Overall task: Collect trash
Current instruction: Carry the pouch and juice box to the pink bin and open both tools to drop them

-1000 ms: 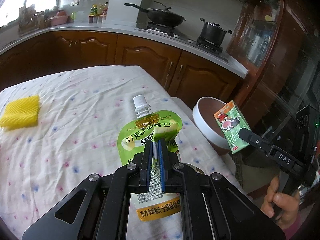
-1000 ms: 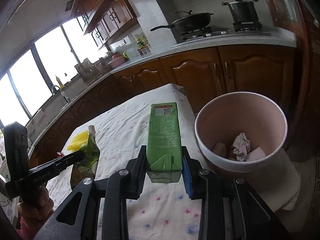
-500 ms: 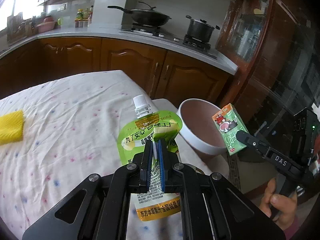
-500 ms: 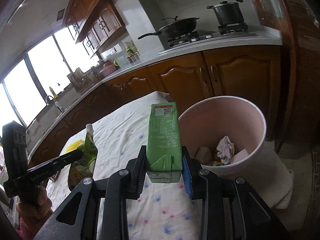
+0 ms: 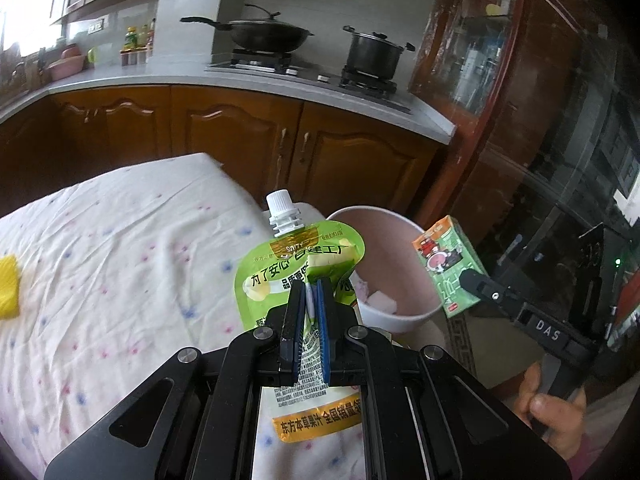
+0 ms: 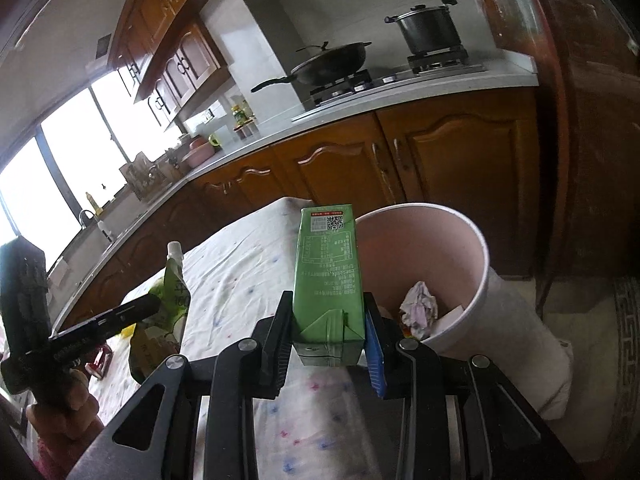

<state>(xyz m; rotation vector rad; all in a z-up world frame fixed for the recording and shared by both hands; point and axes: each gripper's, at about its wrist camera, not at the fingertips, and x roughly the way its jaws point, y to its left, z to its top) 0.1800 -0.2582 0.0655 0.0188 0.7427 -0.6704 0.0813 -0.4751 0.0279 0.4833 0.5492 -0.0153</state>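
Observation:
My left gripper (image 5: pixel 308 292) is shut on a green spouted drink pouch (image 5: pixel 298 264), held upright over the table's right edge. My right gripper (image 6: pixel 328 312) is shut on a green drink carton (image 6: pixel 328 276), held upright just left of the pink bin's rim. The pink trash bin (image 6: pixel 472 240) stands on the floor past the table's corner and holds crumpled paper (image 6: pixel 418 308). In the left wrist view the carton (image 5: pixel 446 268) hangs beside the bin (image 5: pixel 396 316), at its right. In the right wrist view the pouch (image 6: pixel 174 284) shows at the left.
The table (image 5: pixel 120 248) wears a white dotted cloth. A yellow sponge (image 5: pixel 8 286) lies at its left edge. Wooden cabinets and a counter with a wok (image 5: pixel 268 34) and a pot (image 5: pixel 374 54) run behind. A dark glass cabinet (image 5: pixel 520 80) stands to the right.
Both grippers have carried their items toward the bin, which now looms nearer in both views. The yellow sponge has slid to the left wrist view's edge. Grips are unchanged.

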